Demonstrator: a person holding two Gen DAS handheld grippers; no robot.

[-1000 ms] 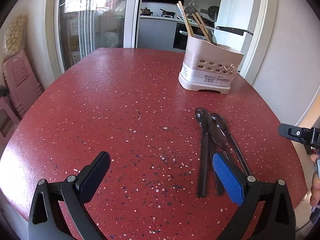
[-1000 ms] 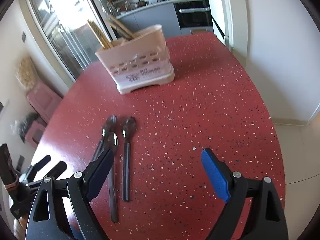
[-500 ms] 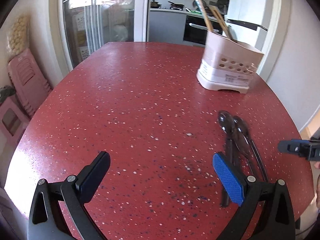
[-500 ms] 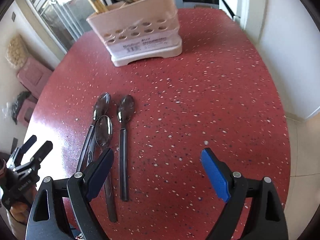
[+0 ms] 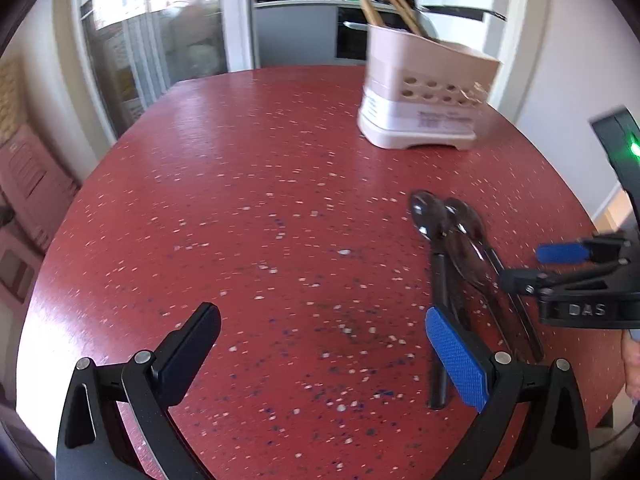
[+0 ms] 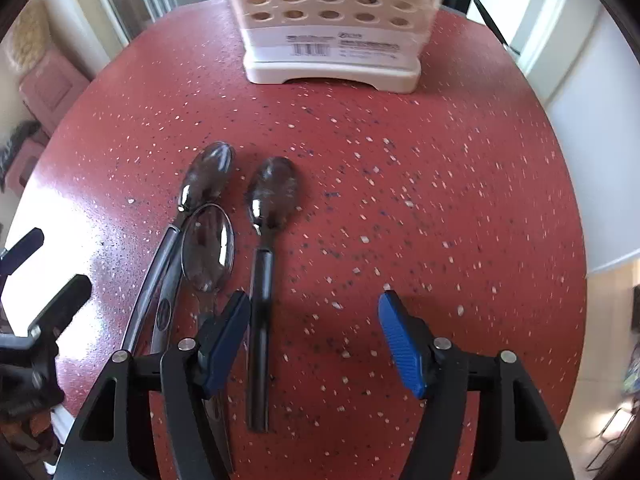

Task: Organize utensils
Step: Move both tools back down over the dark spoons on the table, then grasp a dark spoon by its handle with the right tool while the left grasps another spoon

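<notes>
Three dark-handled spoons (image 6: 260, 276) lie side by side on the red speckled surface (image 6: 440, 184), bowls pointing toward the utensil holder (image 6: 332, 36) beyond them. Right tool (image 6: 314, 336) hovers released over the spoon handles; left tool (image 5: 320, 356) is released beside them.

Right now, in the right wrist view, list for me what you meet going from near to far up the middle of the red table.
Right gripper → black-handled spoon lying alone → bare red table → white utensil holder.
</notes>
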